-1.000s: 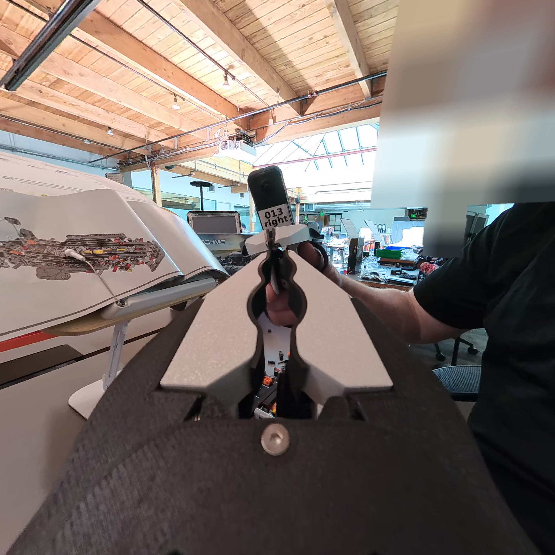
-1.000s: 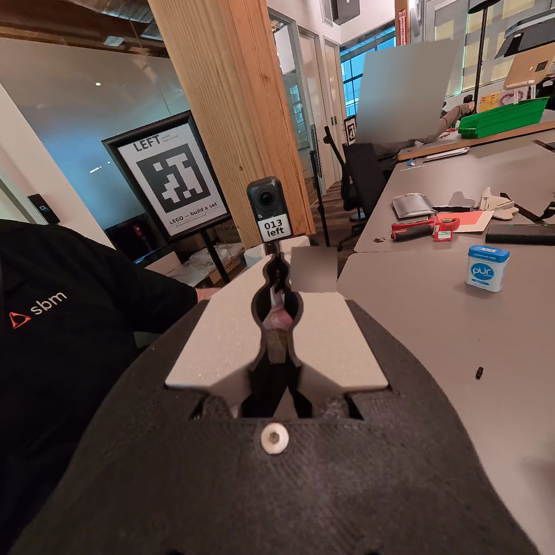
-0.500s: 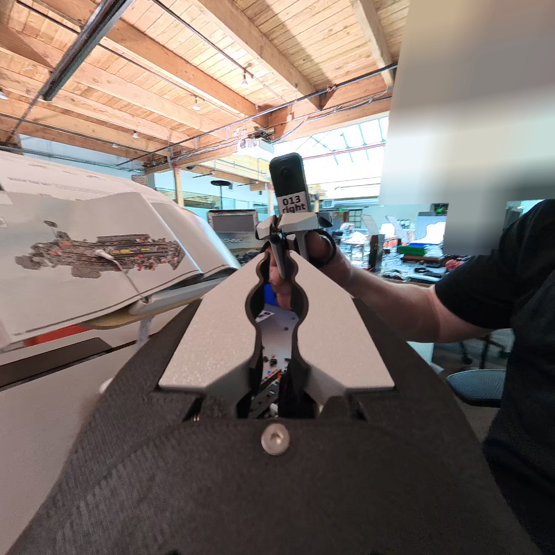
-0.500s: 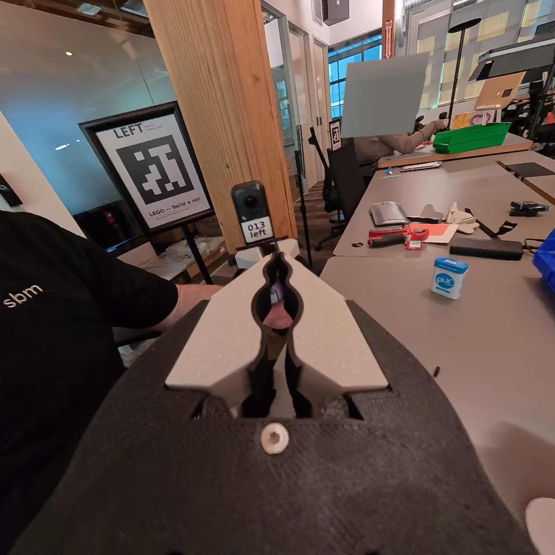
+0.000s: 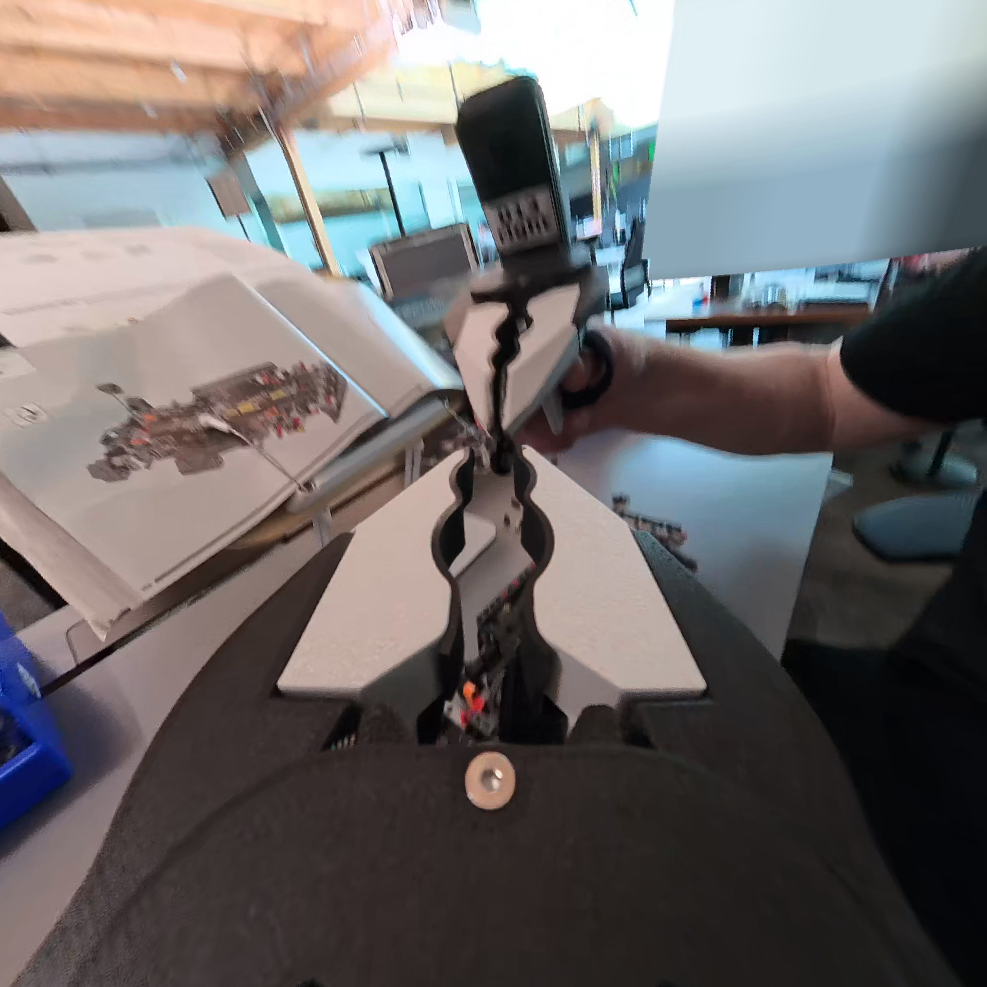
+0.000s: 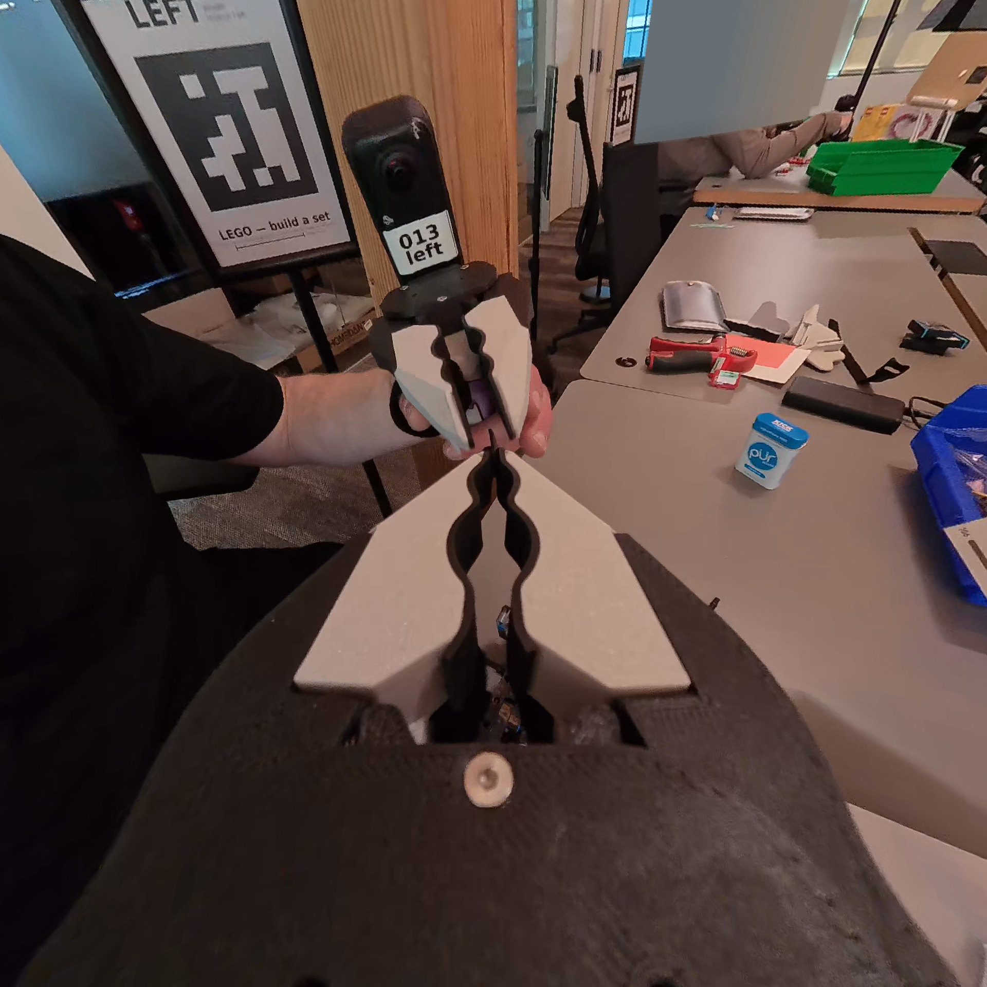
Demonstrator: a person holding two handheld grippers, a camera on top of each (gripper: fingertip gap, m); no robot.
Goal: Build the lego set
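A: Left wrist view first?

B: Blurred by motion. Shows the left hand-held gripper [image 5: 494, 462] in the foreground, jaws parted only a little, gripping nothing that can be made out. Meets the right hand-held gripper [image 5: 496, 430] tip to tip, that one tilted downward above the grey surface [image 5: 721, 507].

A: And the lego?

B: Glimpsed low in the gap between the jaws as a dark lego model [image 5: 480, 694] with orange and red bits, lying on the surface below. More dark lego pieces [image 5: 651, 529] just right of the jaws. To the left, propped on a stand, an open instruction booklet [image 5: 213, 400], angled toward the builder, probably for reading with both hands occupied. At the left edge, a blue bin [image 5: 21, 747].

A: Right wrist view?

B: Sharp. Shows the right hand-held gripper [image 6: 494, 454] with jaws almost together, seemingly pinching a small dark piece [image 6: 491, 437] at the very tips; too small to name. Opposite, gripped in a person's hand [image 6: 526, 424], the left hand-held gripper [image 6: 488, 440], jaws slightly apart on either side of that piece. Likely a hand-over or a fitting done in the air, raised clear of the surface for a good look at a tiny part.

A: Anything else?

B: Well apart to the right, a blue and white tin [image 6: 772, 451] standing upright. Farther back, a red-handled tool [image 6: 689, 355]. Behind the hand, a framed sign [image 6: 224, 133] on a stand beside a wooden post [image 6: 427, 80]
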